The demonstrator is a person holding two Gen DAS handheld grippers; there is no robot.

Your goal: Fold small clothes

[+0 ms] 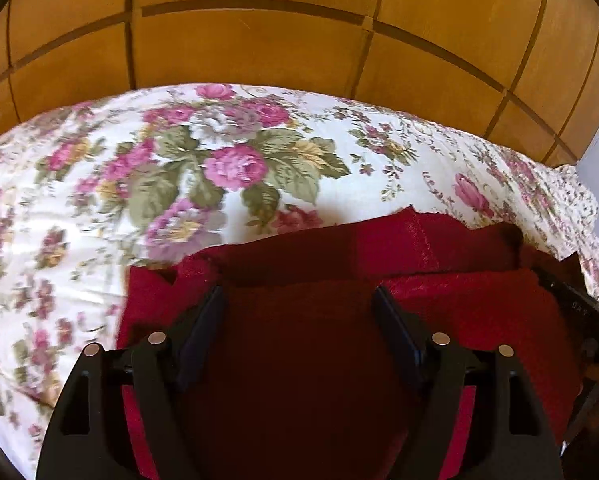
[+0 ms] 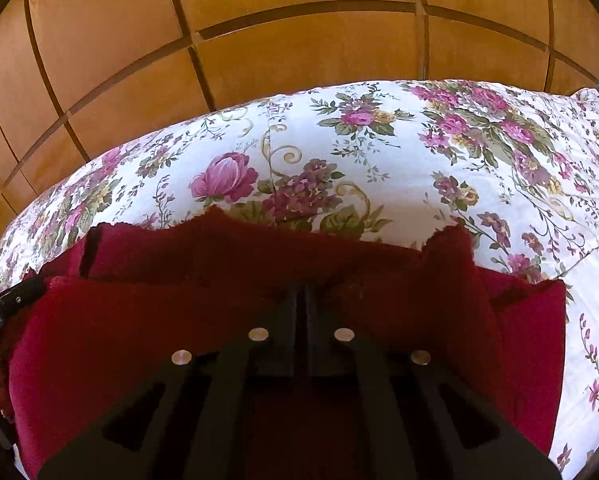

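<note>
A dark red knitted garment (image 1: 439, 264) lies on a floral bedspread (image 1: 179, 168), with its near part folded over the far part. My left gripper (image 1: 299, 296) is open, its black fingers spread wide just above the red cloth. In the right wrist view the same red garment (image 2: 139, 328) fills the lower frame. My right gripper (image 2: 301, 300) is shut, its fingers pressed together at the folded edge of the cloth; whether cloth is pinched between them is hidden. The other gripper shows at the left edge (image 2: 3, 308).
The floral bedspread (image 2: 379, 152) covers the bed beyond the garment. A wooden panelled wall (image 1: 259, 40) rises behind the bed and also shows in the right wrist view (image 2: 299, 32). The right gripper's body shows at the right edge (image 1: 571, 300).
</note>
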